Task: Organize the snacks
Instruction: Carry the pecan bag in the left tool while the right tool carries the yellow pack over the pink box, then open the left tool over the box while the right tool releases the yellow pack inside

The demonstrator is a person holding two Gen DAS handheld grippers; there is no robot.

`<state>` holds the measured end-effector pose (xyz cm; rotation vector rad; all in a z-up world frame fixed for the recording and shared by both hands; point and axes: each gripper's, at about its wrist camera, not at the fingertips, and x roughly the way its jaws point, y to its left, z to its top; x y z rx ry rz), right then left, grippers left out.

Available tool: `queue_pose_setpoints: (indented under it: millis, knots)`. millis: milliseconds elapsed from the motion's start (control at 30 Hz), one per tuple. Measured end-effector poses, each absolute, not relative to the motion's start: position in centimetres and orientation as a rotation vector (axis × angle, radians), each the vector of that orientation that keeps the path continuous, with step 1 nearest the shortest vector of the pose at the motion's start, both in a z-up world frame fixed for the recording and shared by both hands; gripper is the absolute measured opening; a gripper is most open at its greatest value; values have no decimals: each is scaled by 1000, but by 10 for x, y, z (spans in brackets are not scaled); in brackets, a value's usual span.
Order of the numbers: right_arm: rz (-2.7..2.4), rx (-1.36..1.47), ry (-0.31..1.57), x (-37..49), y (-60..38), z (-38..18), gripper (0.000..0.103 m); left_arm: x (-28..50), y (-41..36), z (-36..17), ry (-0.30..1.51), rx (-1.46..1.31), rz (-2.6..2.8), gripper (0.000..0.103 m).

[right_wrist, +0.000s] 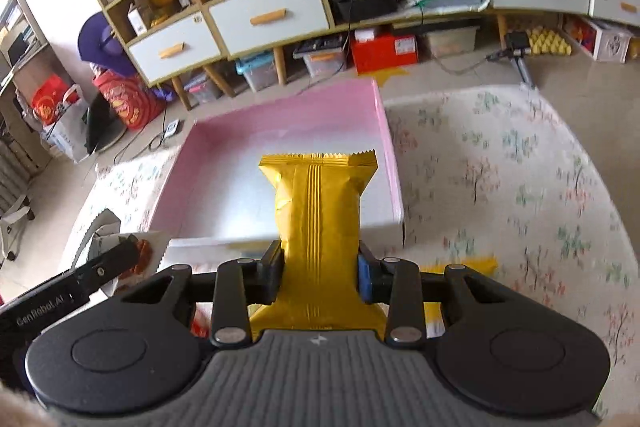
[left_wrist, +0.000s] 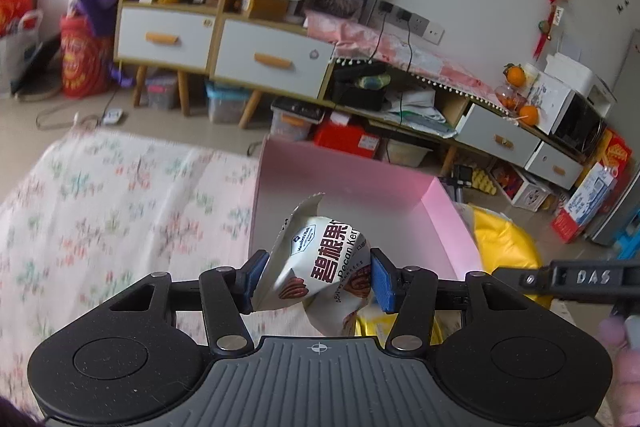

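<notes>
My left gripper [left_wrist: 318, 277] is shut on a white pecan snack packet [left_wrist: 320, 263] and holds it above the near left edge of an open pink box [left_wrist: 348, 179]. My right gripper [right_wrist: 320, 273] is shut on a gold snack packet [right_wrist: 318, 211] and holds it over the near edge of the same pink box [right_wrist: 280, 131]. The box's floor, where visible, is bare. The white packet [right_wrist: 116, 243] and the left gripper's finger show at the left of the right wrist view. The right gripper's arm [left_wrist: 580, 277] shows at the right of the left wrist view.
The box sits on a table under a floral cloth [right_wrist: 500, 179]. A yellow bag [left_wrist: 504, 243] lies to the right of the box. Behind are wooden cabinets with white drawers [right_wrist: 268, 15], storage bins, fans and oranges on the floor side.
</notes>
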<state>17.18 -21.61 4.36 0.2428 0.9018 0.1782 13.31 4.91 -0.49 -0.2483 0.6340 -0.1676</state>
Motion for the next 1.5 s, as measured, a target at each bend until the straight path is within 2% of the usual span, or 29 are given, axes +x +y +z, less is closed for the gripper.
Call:
queue_pose_setpoints:
  millis: [333,567,800,1100,1500]
  knots:
    - [176,191,823,209,-210,32,33,180,39,-23,589,-167,-171,51]
    - [165,170,816,220,-208,16,33,194,38,-43,619,-135,-161,51]
    - [176,114,828,217,-200,10,33,190,32,-52,647,-64,-185,51]
    - [152,85,943,216,-194,13,33,185,35,-46,704,-63,-218,51]
    - [156,100,855,220,-198,10,34,184,32,-49,617,-52,-265,52]
